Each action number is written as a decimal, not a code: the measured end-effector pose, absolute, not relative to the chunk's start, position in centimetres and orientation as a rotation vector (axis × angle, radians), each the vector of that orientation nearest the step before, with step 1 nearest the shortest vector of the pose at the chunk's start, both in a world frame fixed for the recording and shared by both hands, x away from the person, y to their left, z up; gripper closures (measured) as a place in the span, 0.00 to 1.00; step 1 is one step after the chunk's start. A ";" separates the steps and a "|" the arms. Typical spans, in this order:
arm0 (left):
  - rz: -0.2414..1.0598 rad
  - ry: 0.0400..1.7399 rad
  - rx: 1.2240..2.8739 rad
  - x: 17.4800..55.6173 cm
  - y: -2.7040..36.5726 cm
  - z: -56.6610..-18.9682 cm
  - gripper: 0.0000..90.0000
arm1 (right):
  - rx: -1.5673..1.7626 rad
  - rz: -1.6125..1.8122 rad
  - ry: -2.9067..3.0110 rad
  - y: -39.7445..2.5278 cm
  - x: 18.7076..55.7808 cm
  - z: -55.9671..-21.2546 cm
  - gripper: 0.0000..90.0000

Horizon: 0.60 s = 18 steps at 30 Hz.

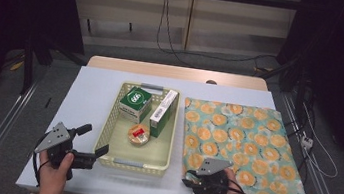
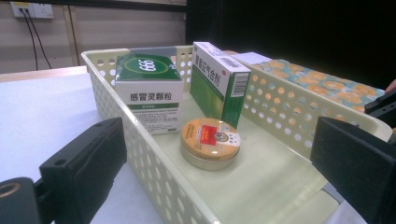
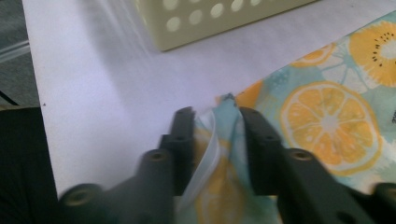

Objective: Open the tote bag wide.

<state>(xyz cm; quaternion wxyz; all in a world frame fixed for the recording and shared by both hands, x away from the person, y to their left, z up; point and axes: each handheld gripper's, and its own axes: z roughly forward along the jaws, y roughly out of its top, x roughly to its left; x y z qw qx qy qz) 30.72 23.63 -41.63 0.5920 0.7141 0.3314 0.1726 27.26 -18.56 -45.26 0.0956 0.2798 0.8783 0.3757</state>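
Note:
A pale yellow perforated basket (image 1: 104, 136) stands mid-table and holds a green-topped box (image 1: 135, 102), a tall green and white box (image 1: 163, 112) and a round gold tin (image 1: 138, 134). My left gripper (image 1: 93, 140) is open at the basket's near left corner. In the left gripper view its jaws stand wide apart around the basket wall (image 2: 154, 158), with the tin (image 2: 210, 142) and both boxes (image 2: 148, 93) (image 2: 217, 79) ahead. My right gripper (image 1: 188, 181) is shut on the near left corner of an orange-slice print bag (image 1: 244, 147). The pinched edge (image 3: 219, 135) stands up between the jaws.
The white table top (image 1: 89, 96) has free room left of the basket and along the front edge. The bag covers the right side and overhangs the near right corner. A corner of the basket (image 3: 205, 23) lies just beyond the right gripper. Cables lie on the floor behind.

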 end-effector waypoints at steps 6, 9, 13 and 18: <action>0.401 0.769 1.664 30.7 23.4 -41.6 0.04 | 0.892 1.135 2.599 -19.1 29.1 -45.1 0.94; 0.401 0.767 1.668 30.8 23.4 -41.6 0.04 | 0.968 1.202 2.563 -19.4 30.9 -44.7 0.95; 0.402 0.773 1.666 30.8 23.6 -41.7 0.04 | 1.055 1.250 2.502 -19.4 33.8 -44.3 0.95; 0.396 0.775 1.673 31.0 23.8 -41.8 0.04 | 1.106 1.257 2.436 -19.0 36.9 -43.5 0.96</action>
